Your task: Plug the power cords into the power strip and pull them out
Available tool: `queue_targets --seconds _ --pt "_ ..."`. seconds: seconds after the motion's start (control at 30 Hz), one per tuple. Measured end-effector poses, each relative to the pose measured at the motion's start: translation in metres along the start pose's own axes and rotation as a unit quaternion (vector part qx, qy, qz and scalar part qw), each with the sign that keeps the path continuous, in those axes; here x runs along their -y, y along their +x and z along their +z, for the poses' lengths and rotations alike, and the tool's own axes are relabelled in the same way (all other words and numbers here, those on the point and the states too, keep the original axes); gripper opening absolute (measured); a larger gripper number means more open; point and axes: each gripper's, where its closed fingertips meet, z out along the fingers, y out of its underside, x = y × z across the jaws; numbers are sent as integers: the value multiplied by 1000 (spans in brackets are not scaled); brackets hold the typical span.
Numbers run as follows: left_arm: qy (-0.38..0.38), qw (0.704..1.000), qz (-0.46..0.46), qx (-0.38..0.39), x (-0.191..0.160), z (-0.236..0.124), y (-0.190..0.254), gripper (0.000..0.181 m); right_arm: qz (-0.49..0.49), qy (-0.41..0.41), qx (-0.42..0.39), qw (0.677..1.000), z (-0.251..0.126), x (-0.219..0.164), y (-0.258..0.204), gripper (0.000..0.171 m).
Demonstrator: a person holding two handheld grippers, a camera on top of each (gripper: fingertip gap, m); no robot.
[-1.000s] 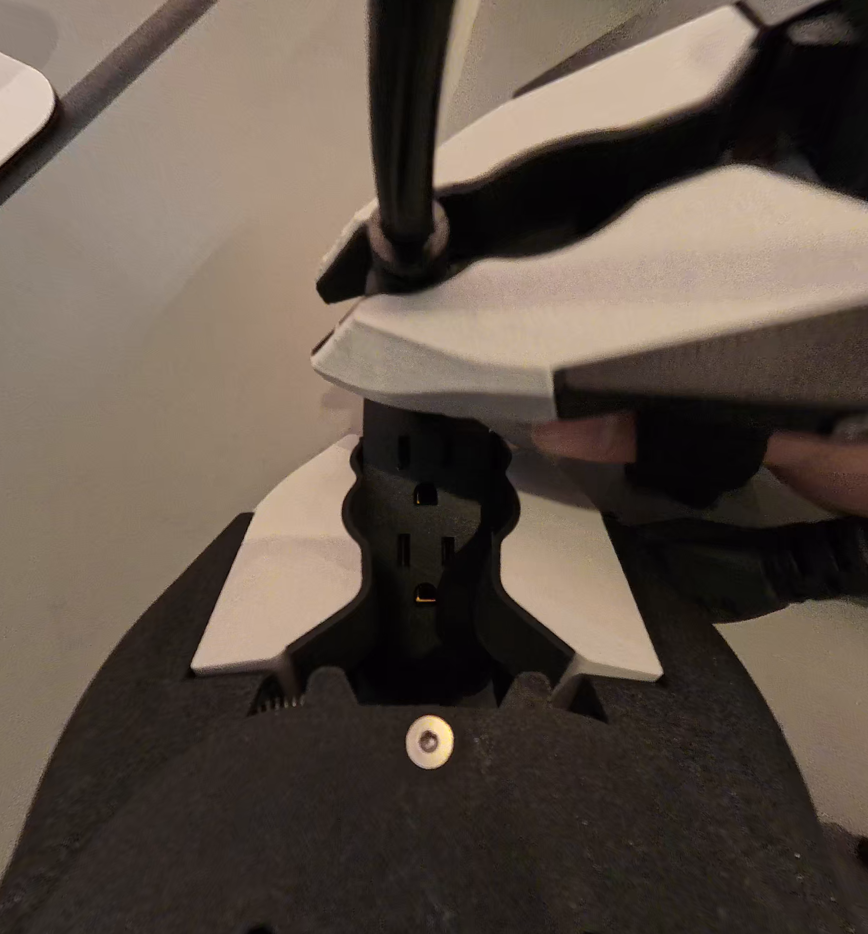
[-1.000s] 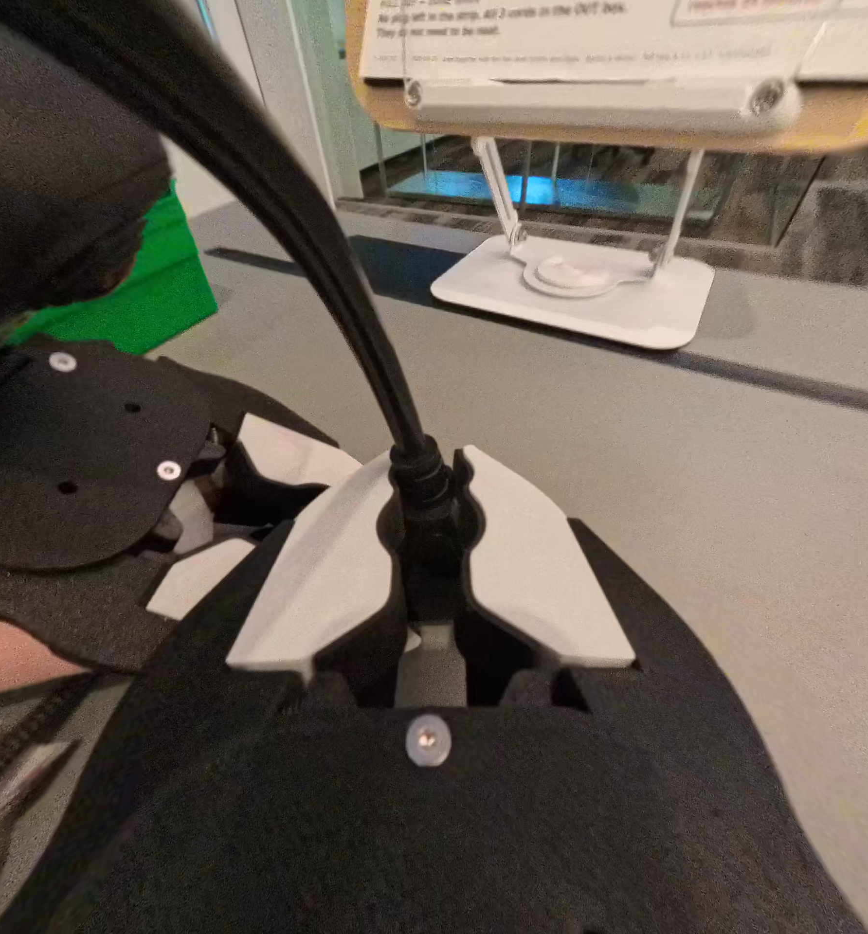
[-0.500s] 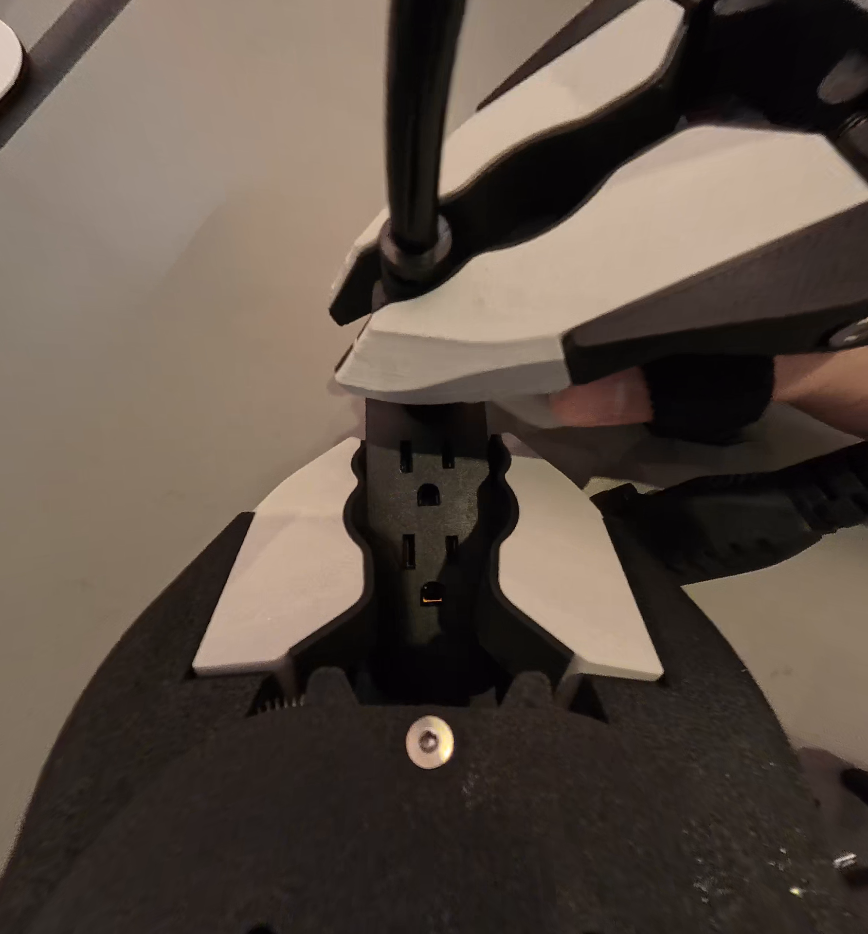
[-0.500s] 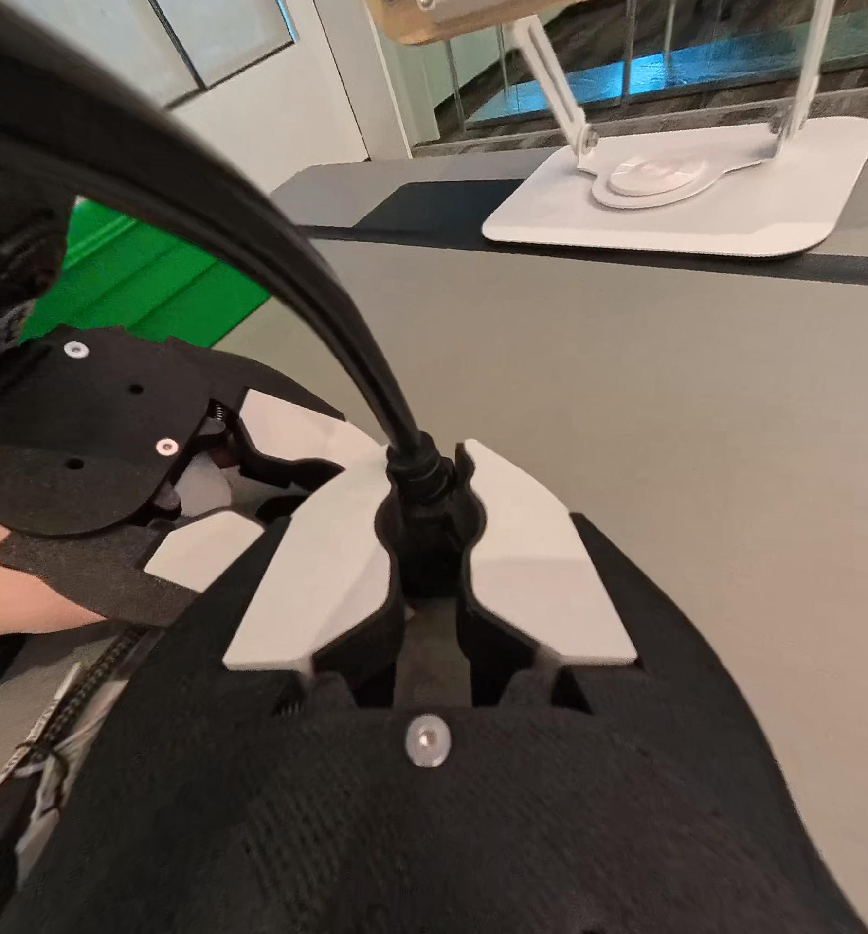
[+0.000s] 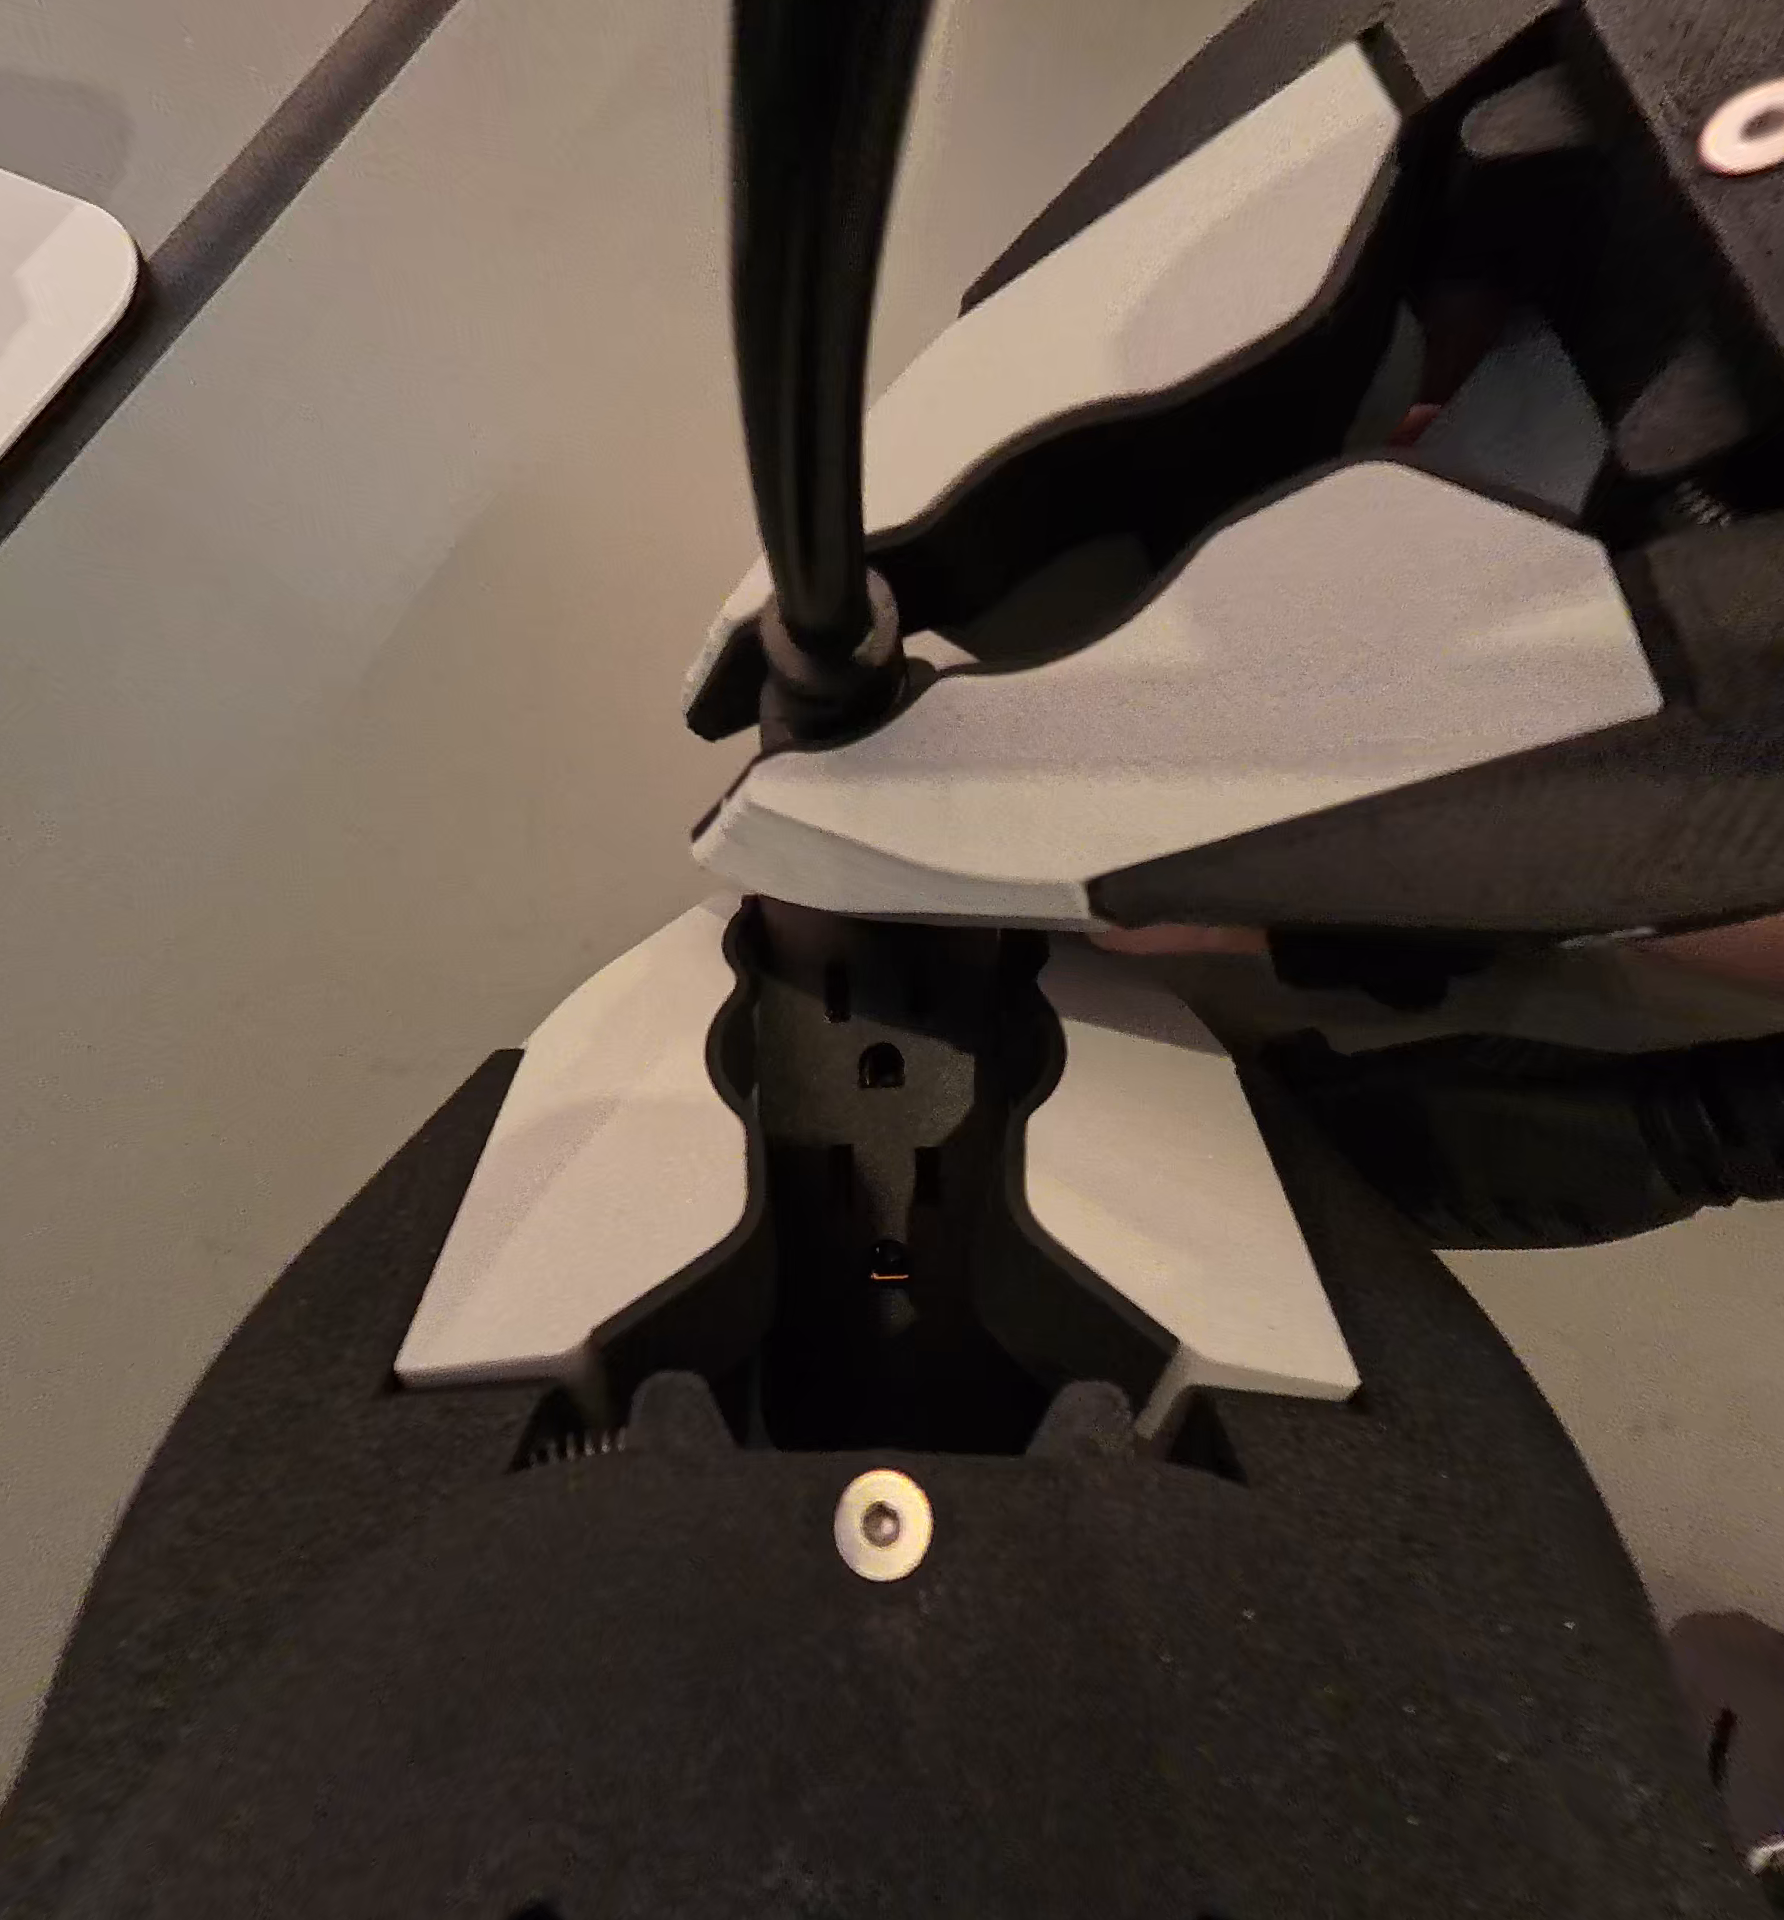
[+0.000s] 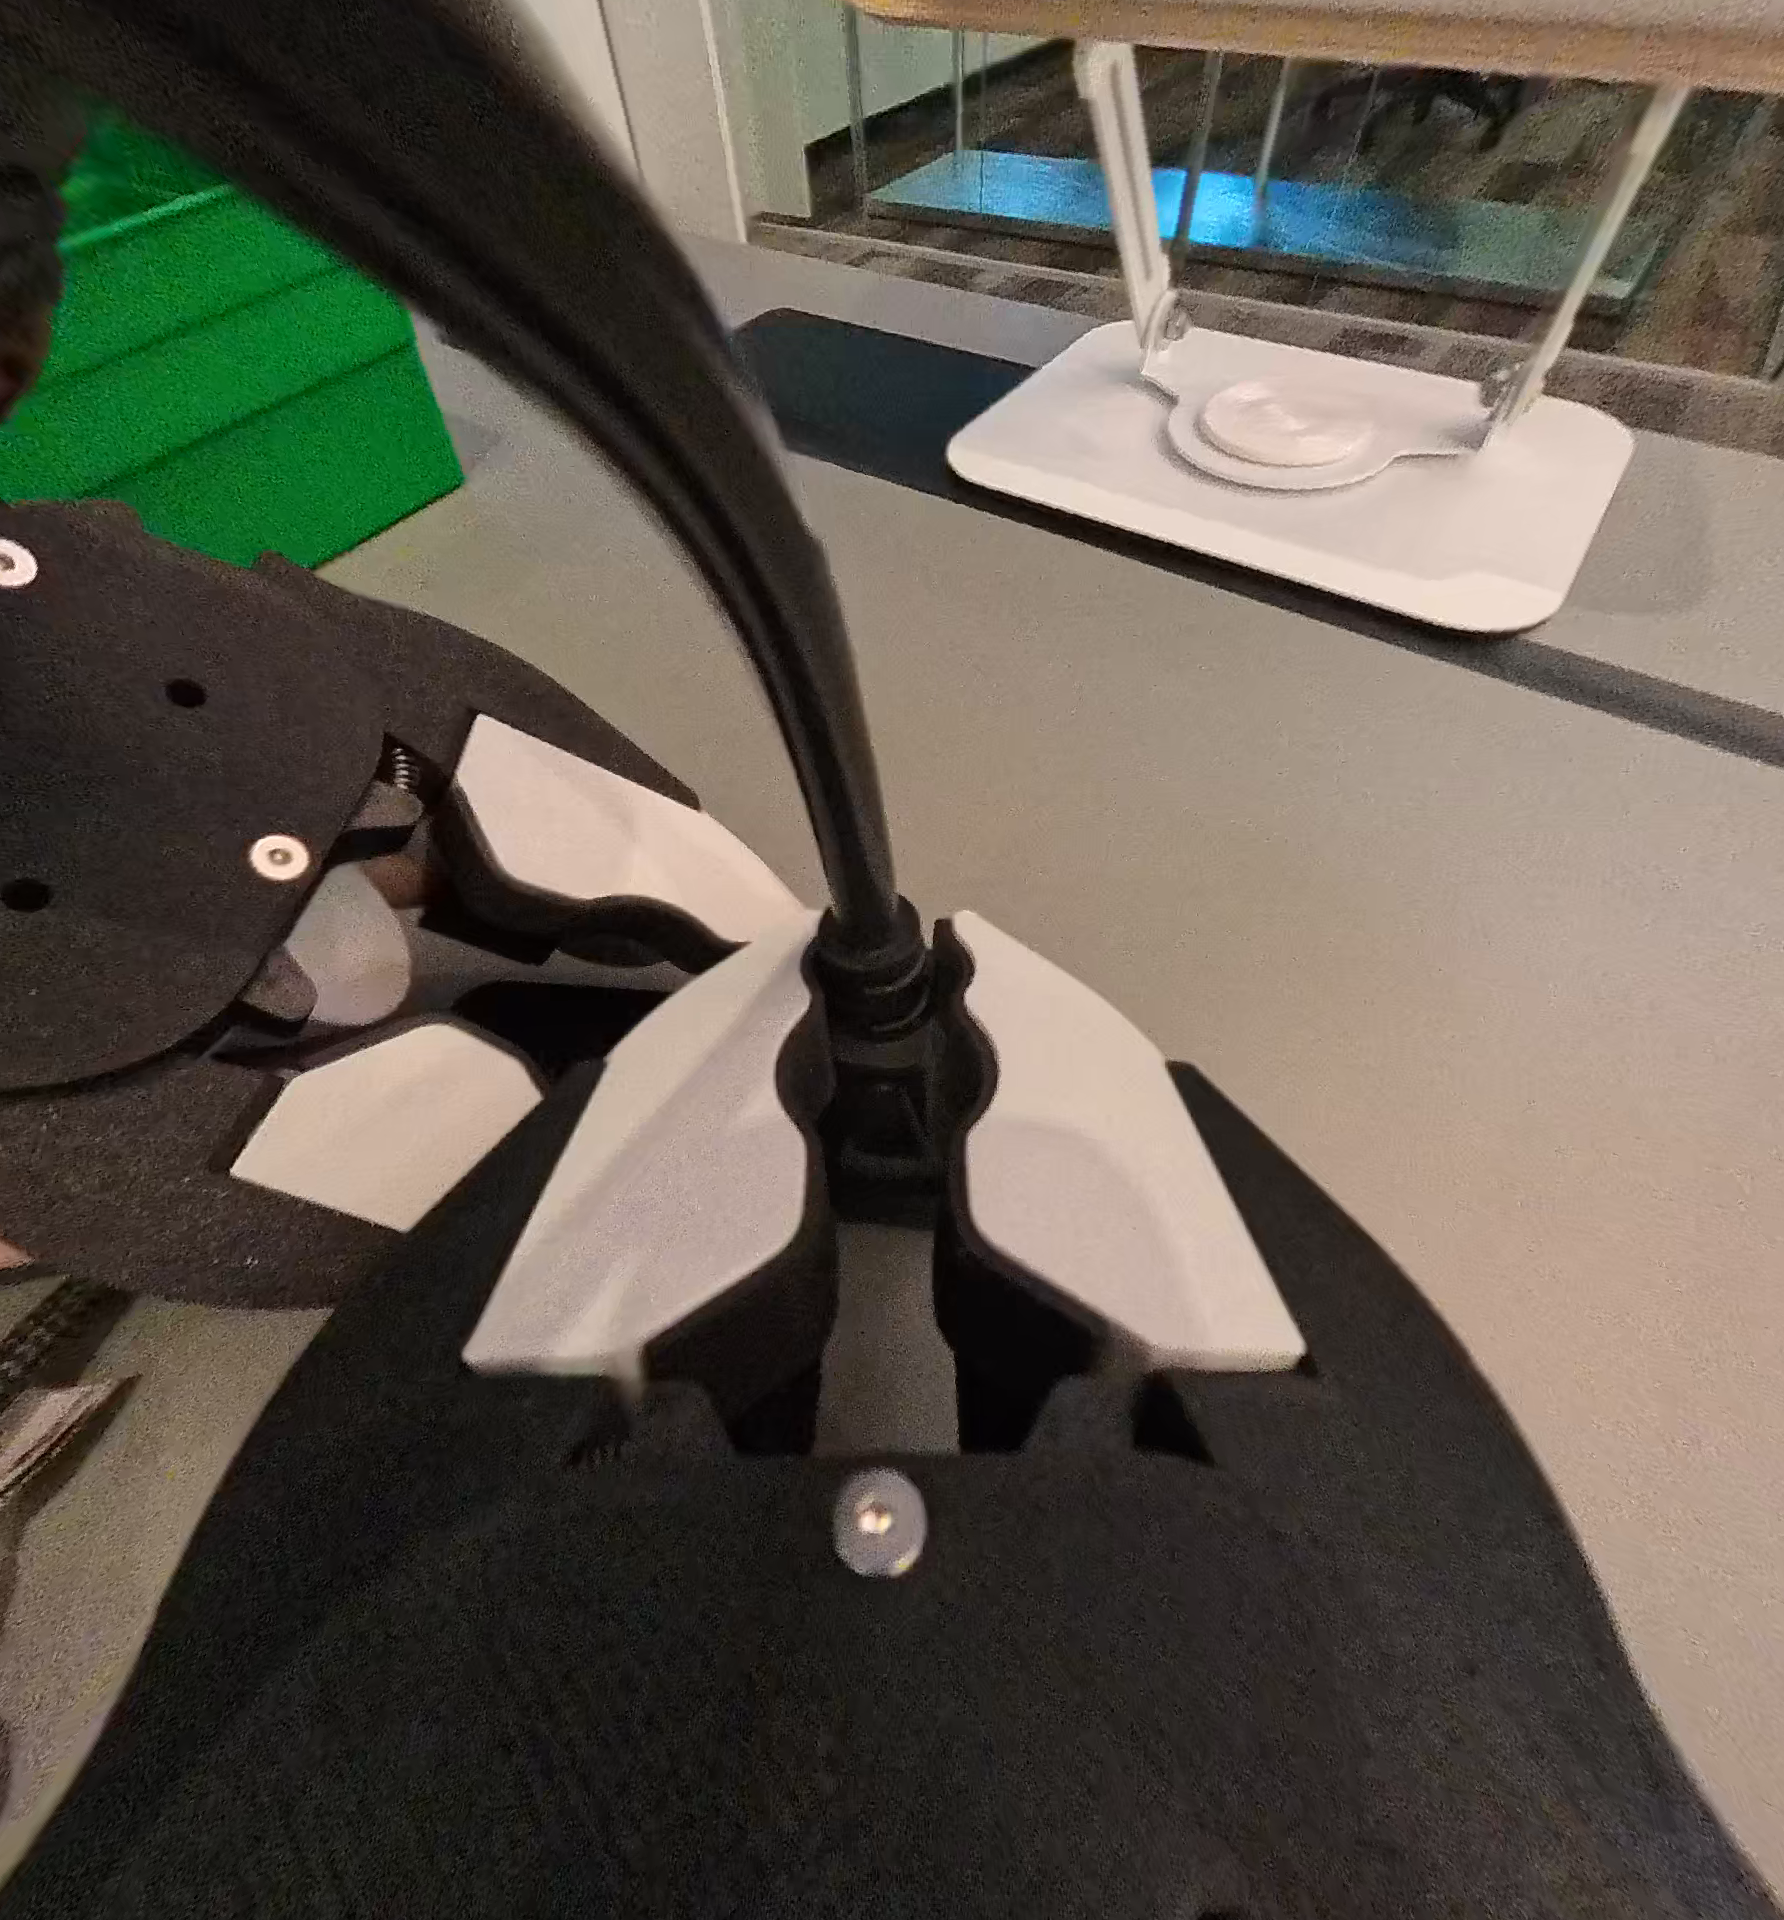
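the grey table (image 6: 1387, 935) was under it all. my left gripper (image 5: 883, 1049) had its jaws pressed on both sides of the black power strip (image 5: 872, 1070), holding it flat. my right gripper (image 6: 883, 1049) had its jaws squeezed tight on the black plug (image 6: 877, 1101) of the power cord (image 6: 763, 582), right over the far end of the strip. i could not see the prongs. i thought the good way was to hold the strip hard, keep the plug straight up, and not wiggle it sideways.
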Motion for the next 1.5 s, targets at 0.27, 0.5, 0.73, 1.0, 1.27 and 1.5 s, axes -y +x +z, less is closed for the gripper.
queue_targets --seconds 0.27,0.5,0.73,1.0,1.27,1.5 --pt "5 1000 14 4 1 1 1 45 -61 -12 -34 997 -2 1 0 14" --pt "4 1000 9 11 4 5 2 45 102 23 33 994 -3 1 10 15" --pt "28 1000 8 6 8 1 3 45 -100 0 -52 994 -6 6 3 13" --pt "-2 1000 16 26 4 6 2 45 86 24 19 996 -4 2 11 14" --pt "1 999 47 -27 1 3 11 46 0 -8 89 996 -13 -6 1 18" --pt "4 997 64 -46 0 1 15 45 58 -28 209 976 -17 -7 -9 23"
